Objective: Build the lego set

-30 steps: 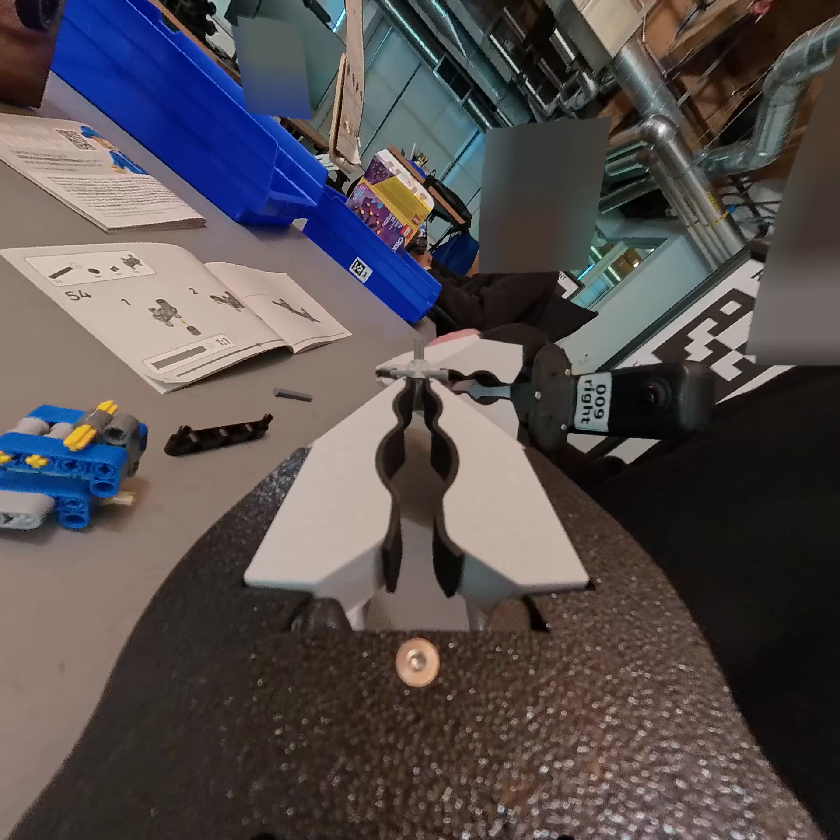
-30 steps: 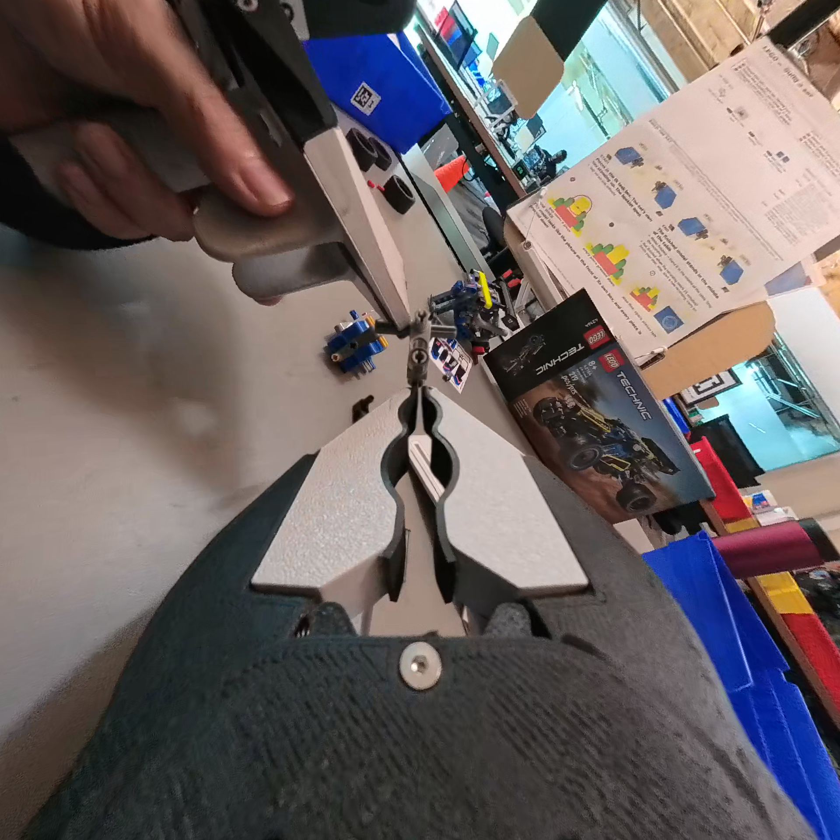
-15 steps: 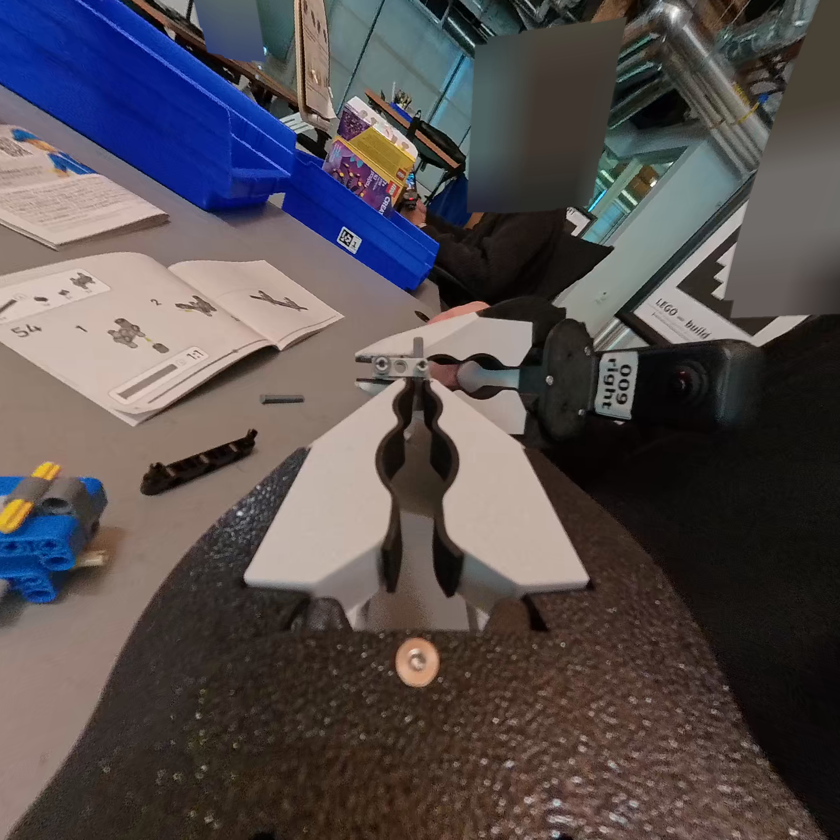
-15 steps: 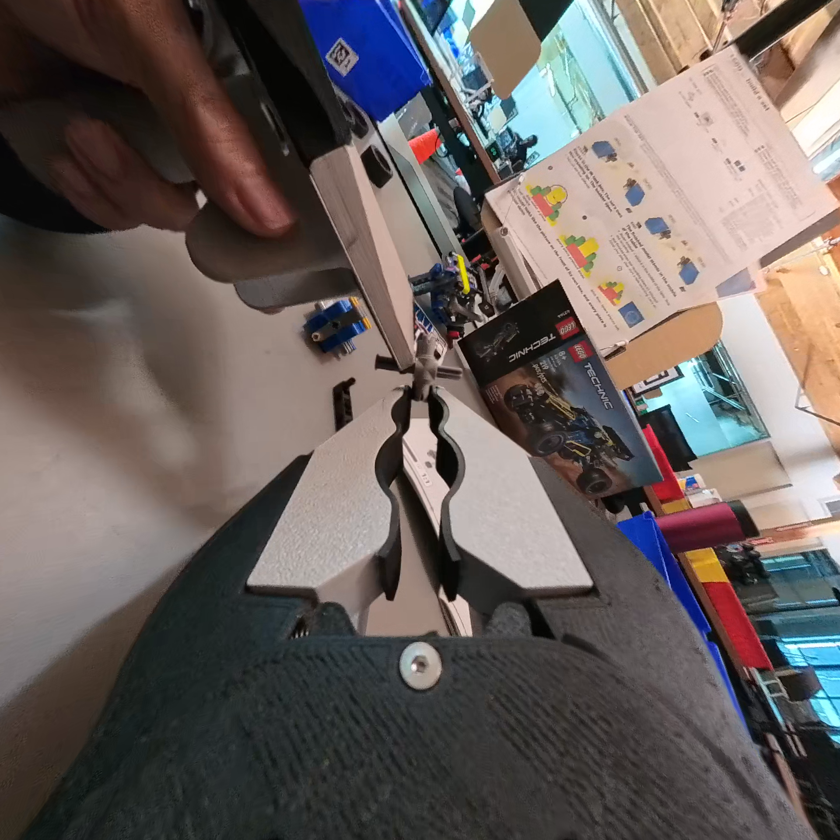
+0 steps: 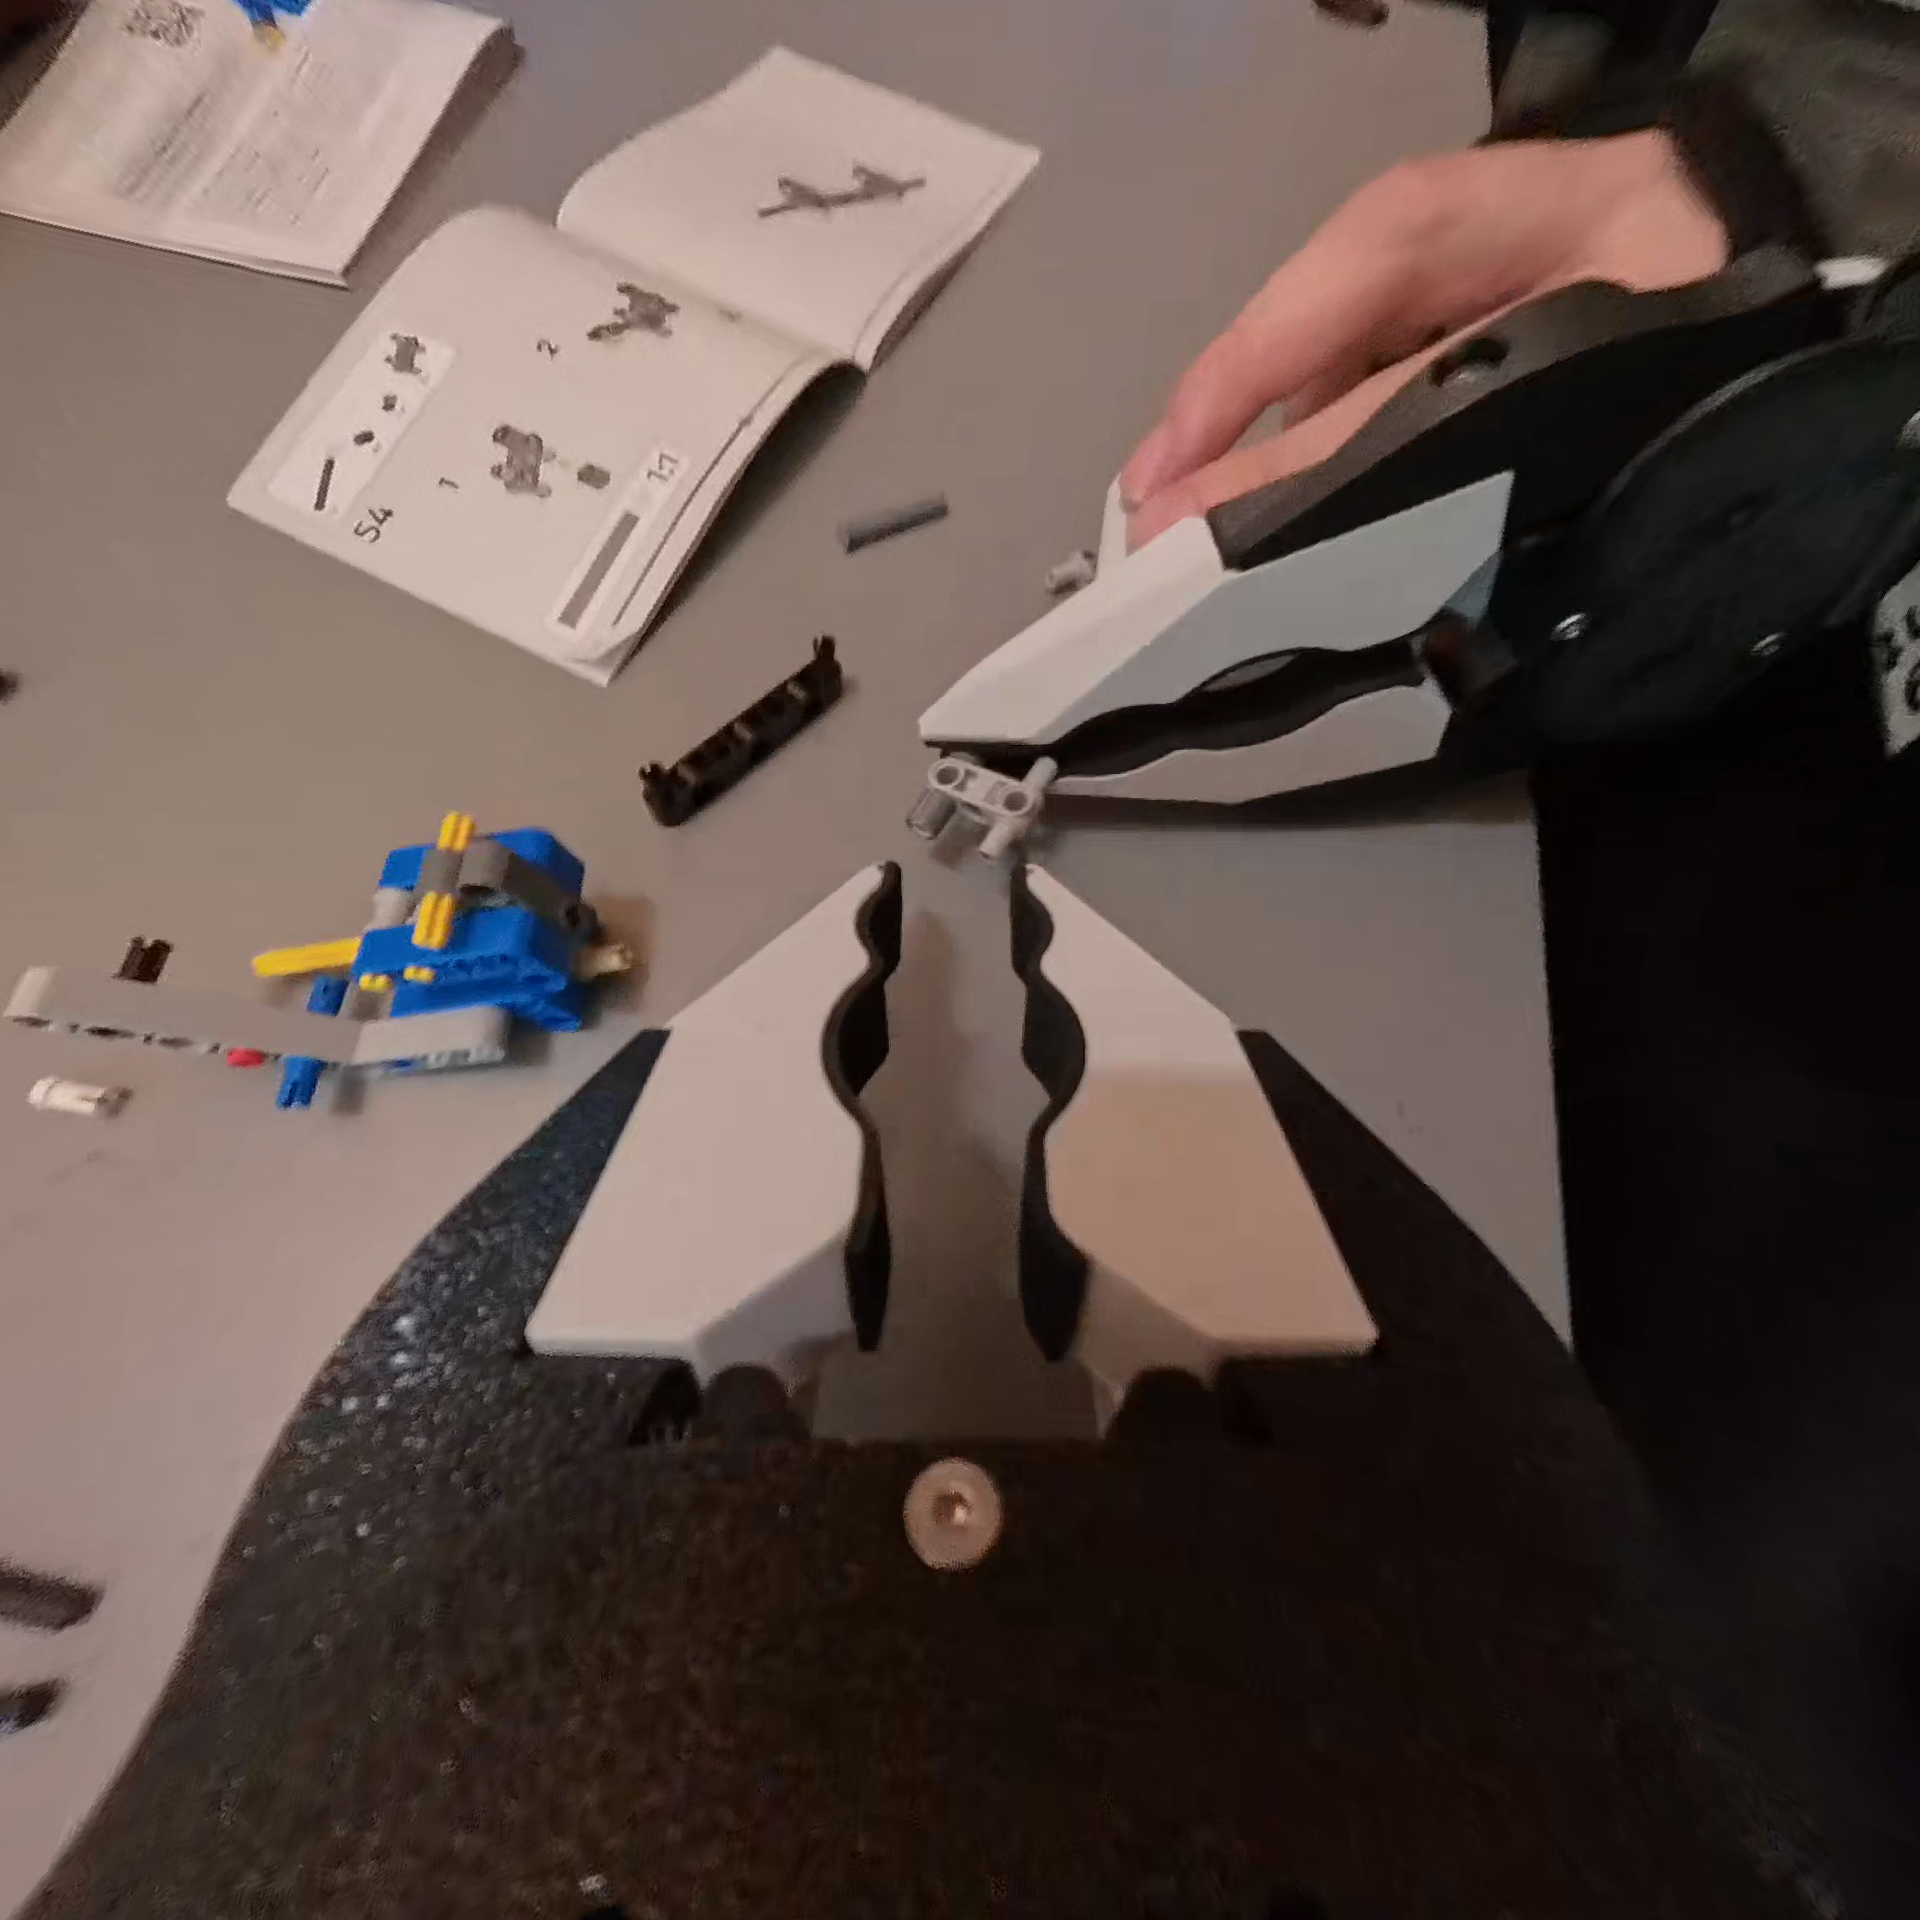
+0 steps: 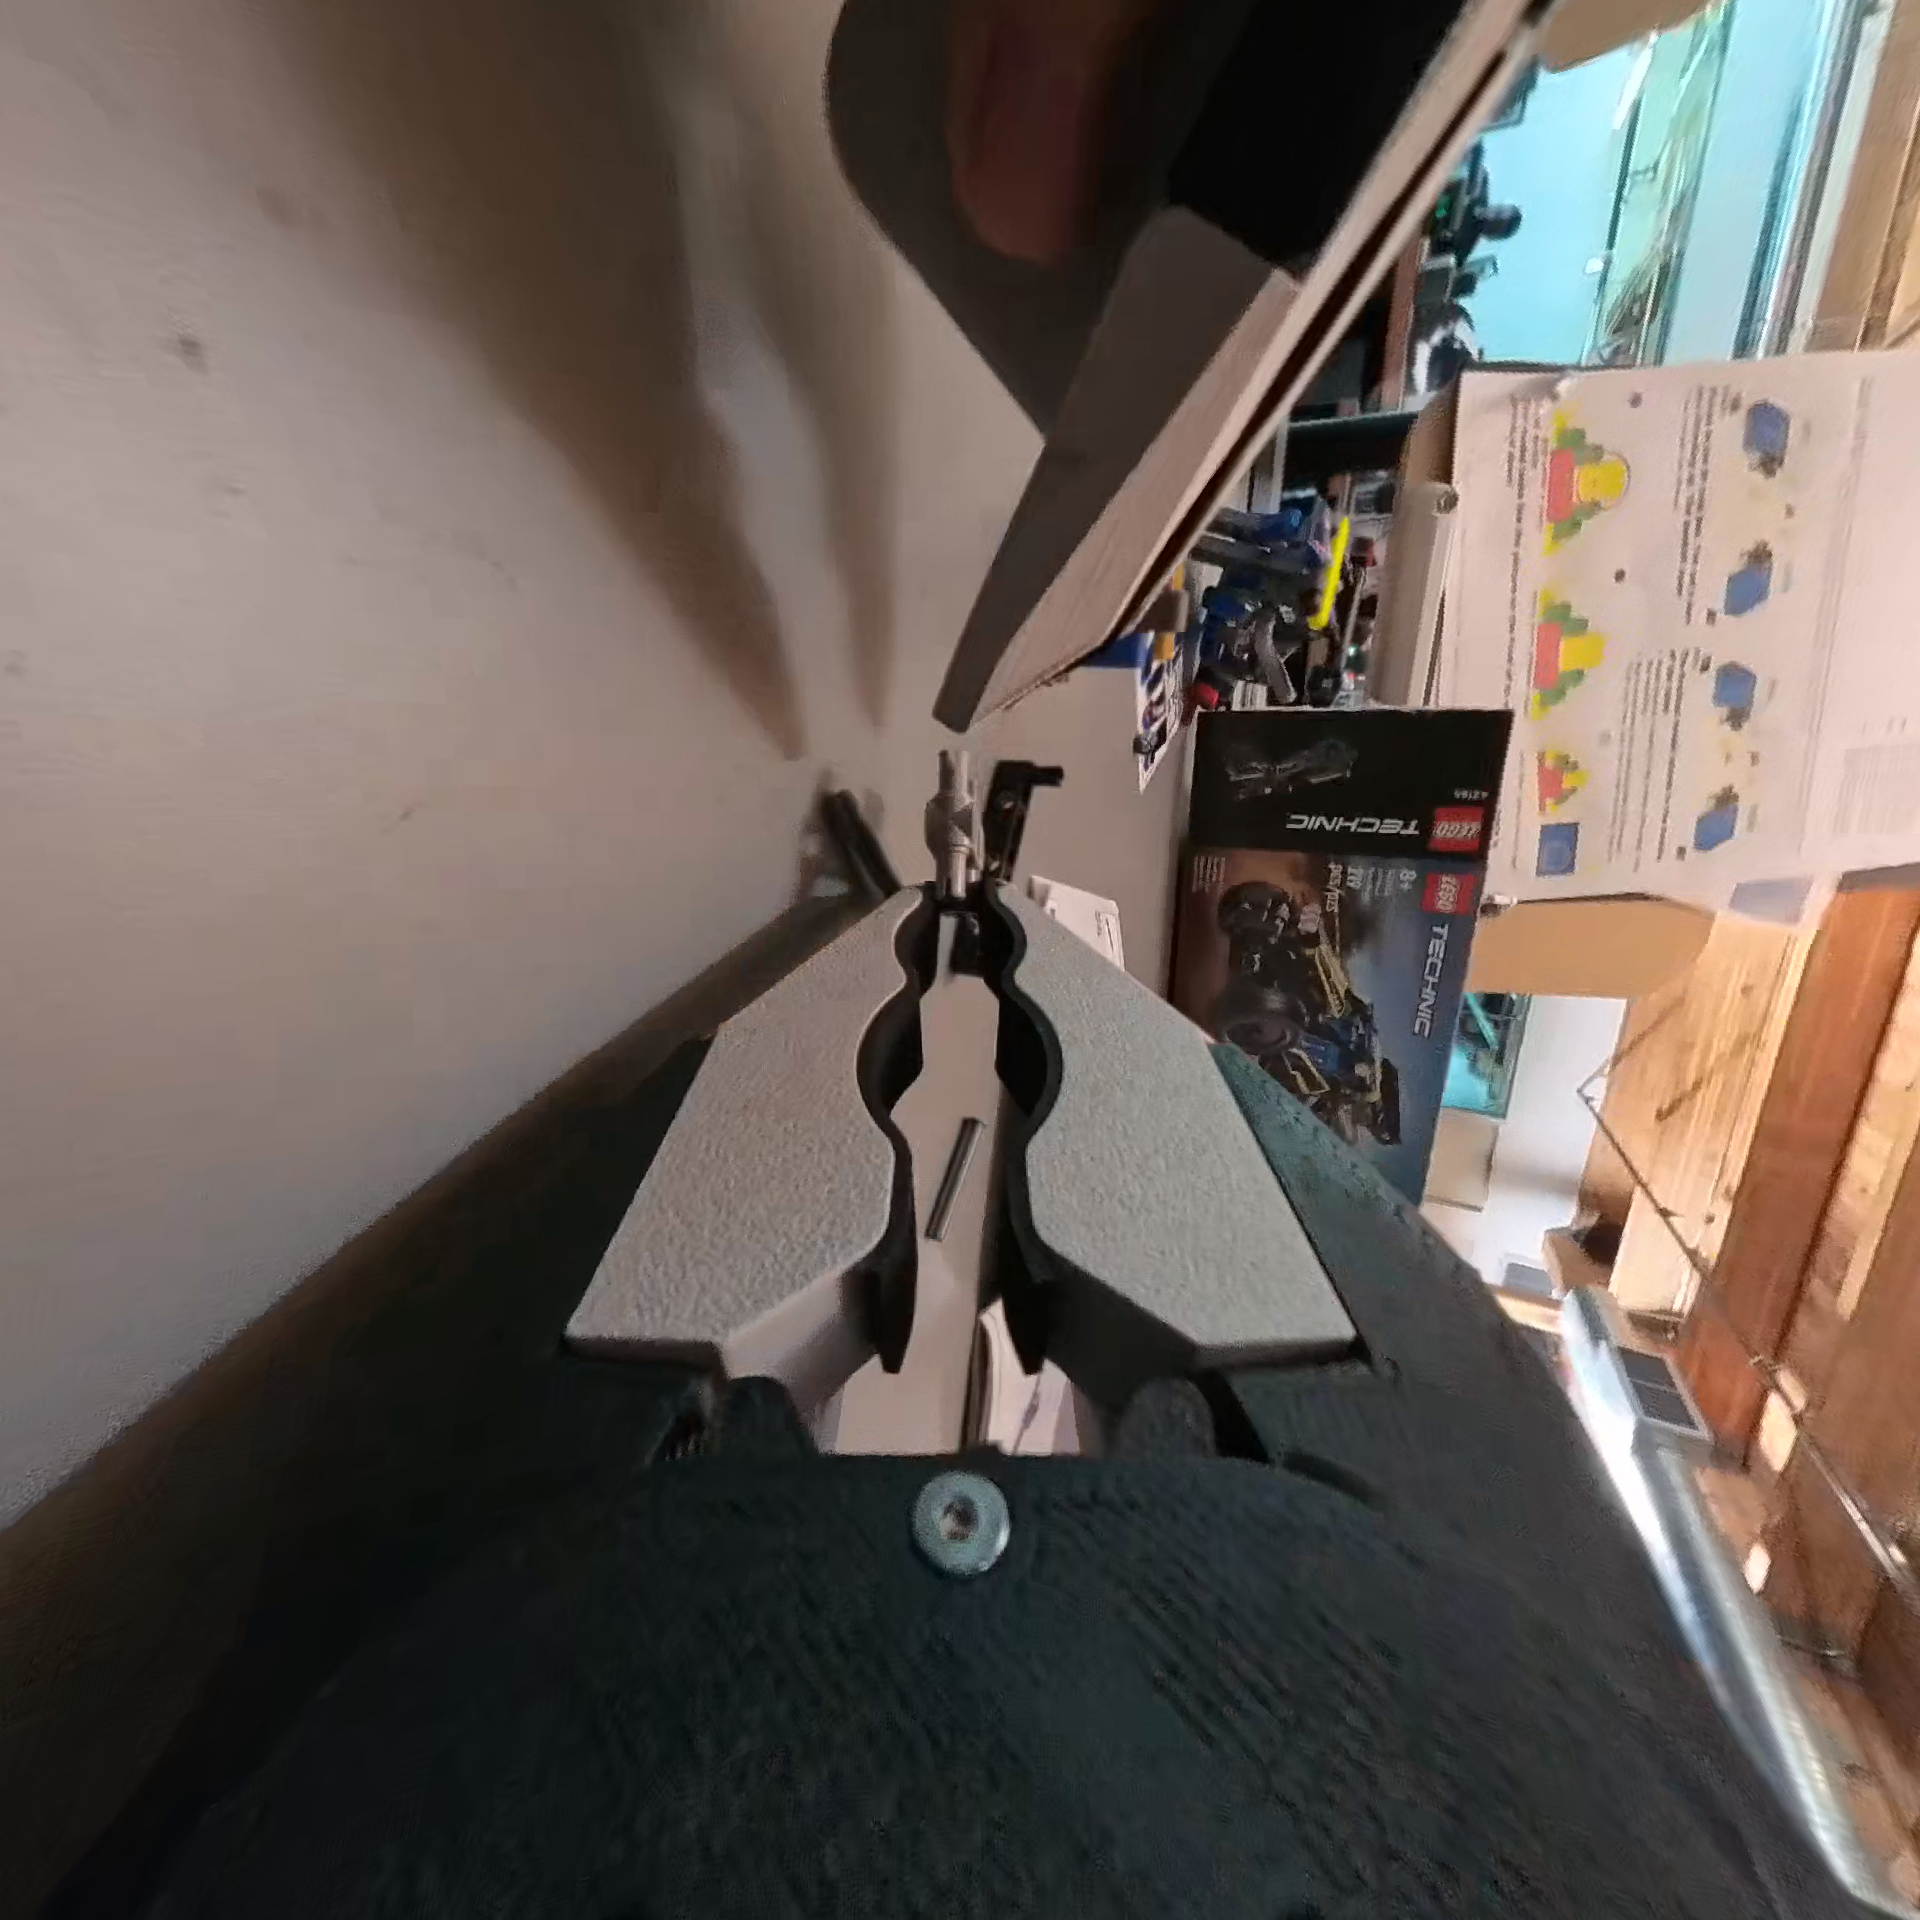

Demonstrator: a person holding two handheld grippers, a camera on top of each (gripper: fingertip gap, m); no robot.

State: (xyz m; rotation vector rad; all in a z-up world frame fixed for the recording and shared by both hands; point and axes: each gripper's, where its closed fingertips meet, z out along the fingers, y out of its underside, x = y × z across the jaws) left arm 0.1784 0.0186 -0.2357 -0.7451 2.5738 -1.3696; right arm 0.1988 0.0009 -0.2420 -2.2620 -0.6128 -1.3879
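In the left wrist view my left gripper [image 5: 954,873] is open and empty, its tips just short of a small light grey connector piece [image 5: 971,798]. My right gripper [image 5: 997,758] comes in from the right, held by a hand, and is shut on that connector low over the grey table [image 5: 1299,935]. In the right wrist view my right gripper [image 6: 961,899] grips the connector [image 6: 951,821] at its tips, with the left gripper's fingers [image 6: 1091,582] above it. A blue, grey and yellow sub-assembly [image 5: 468,956] lies to the left.
A black beam [image 5: 743,732], a dark grey axle [image 5: 894,523] and a small grey part [image 5: 1070,569] lie near the open instruction booklet [image 5: 582,395]. A small white pin [image 5: 73,1096] lies at the far left. The set's box [image 6: 1340,904] stands on the table beyond the grippers. My left and right fingertips are right by each other. From the right gripper's tips to the dark grey axle [image 5: 894,523] is close to 8 centimeters. My right wrist view [image 6: 953,1176] looks at it from another angle.
My left gripper has let go of the connector, opened and drawn back, now tilted down at the table. My right gripper keeps the connector and has come down close to the table.
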